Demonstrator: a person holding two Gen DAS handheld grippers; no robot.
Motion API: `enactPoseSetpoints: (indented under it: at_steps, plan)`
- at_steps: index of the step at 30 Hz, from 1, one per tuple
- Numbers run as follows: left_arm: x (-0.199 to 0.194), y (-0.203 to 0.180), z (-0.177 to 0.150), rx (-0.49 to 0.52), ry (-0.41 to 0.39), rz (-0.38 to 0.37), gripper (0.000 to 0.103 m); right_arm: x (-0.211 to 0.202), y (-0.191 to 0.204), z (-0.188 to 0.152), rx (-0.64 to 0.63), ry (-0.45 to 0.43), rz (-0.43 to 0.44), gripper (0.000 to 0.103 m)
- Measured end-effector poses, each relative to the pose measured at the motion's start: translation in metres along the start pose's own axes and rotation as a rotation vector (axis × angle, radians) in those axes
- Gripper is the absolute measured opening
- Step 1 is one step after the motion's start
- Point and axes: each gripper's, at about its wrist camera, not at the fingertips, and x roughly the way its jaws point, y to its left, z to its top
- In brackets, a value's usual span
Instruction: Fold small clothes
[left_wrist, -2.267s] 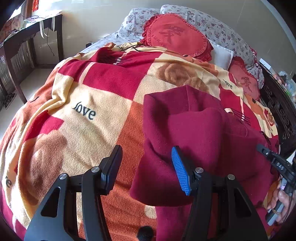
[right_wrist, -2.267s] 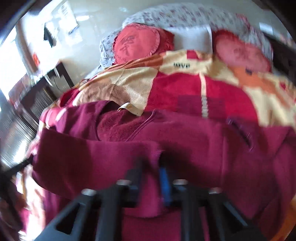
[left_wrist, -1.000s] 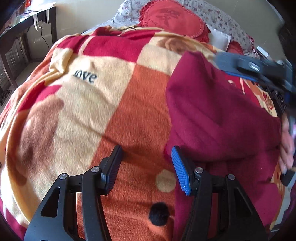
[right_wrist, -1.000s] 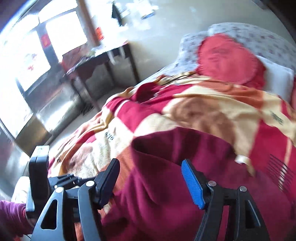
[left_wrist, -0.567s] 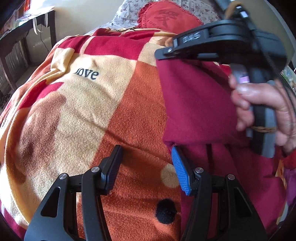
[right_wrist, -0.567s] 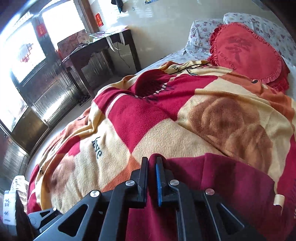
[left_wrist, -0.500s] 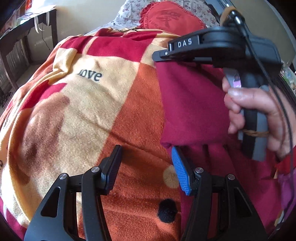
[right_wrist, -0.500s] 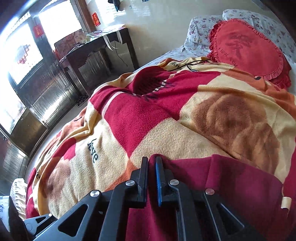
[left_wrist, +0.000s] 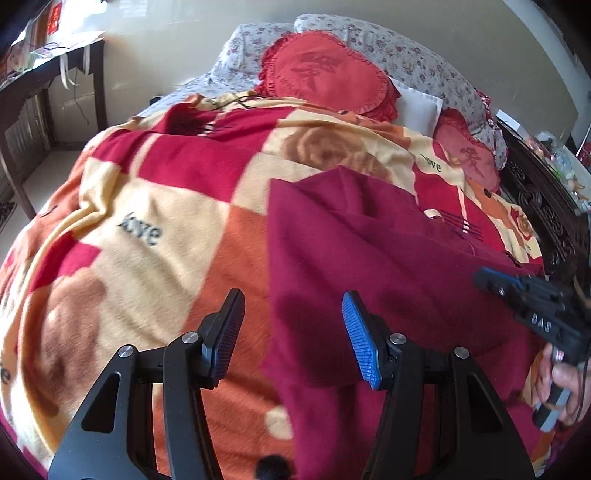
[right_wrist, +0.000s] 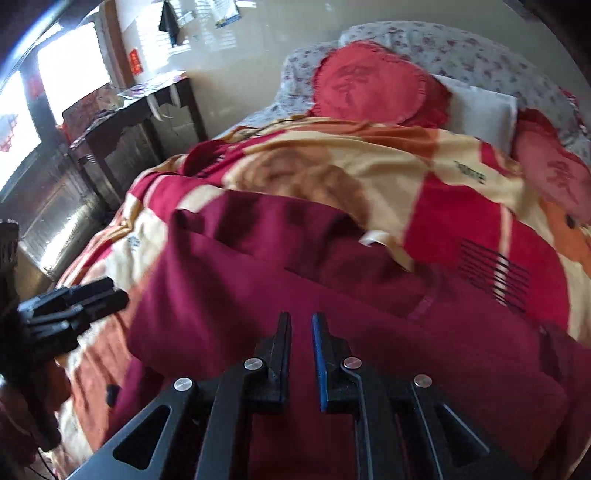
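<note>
A dark red fleece garment lies partly folded on the checked blanket; it also shows in the right wrist view. My left gripper is open, its fingers straddling the garment's left edge without gripping it. My right gripper hovers over the garment's near part with jaws nearly closed, a narrow gap between them and no cloth in it. The right gripper shows at the right of the left wrist view; the left gripper shows at the left of the right wrist view.
Red heart cushions and floral pillows lie at the bed's head. A dark wooden desk stands left of the bed. A carved dark bed frame runs along the right side.
My right gripper has let go of the garment's far edge and pulled back to the right and near side. The left gripper stays open, the view having drawn back a little.
</note>
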Motion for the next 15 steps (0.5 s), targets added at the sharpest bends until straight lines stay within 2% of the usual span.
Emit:
enactPoseSetpoints:
  at_steps: [1, 4, 7, 9, 15]
  plan:
    - [0.007, -0.004, 0.001, 0.003, 0.012, 0.004, 0.055, -0.004, -0.014, -0.009, 0.018, 0.006, -0.039, 0.01]
    - [0.031, -0.015, 0.001, 0.016, 0.06, 0.025, 0.055, -0.01, -0.044, -0.028, 0.079, 0.009, -0.076, 0.01]
    - [0.05, -0.021, -0.003, 0.033, 0.09, 0.074, 0.057, -0.01, -0.062, -0.038, 0.128, -0.014, -0.049, 0.01]
    - [0.052, -0.026, -0.004, 0.059, 0.081, 0.115, 0.06, -0.007, -0.067, -0.042, 0.143, -0.022, -0.038, 0.01]
    - [0.042, -0.032, 0.001, 0.077, 0.079, 0.138, 0.06, -0.023, -0.065, -0.043, 0.163, -0.028, -0.031, 0.01]
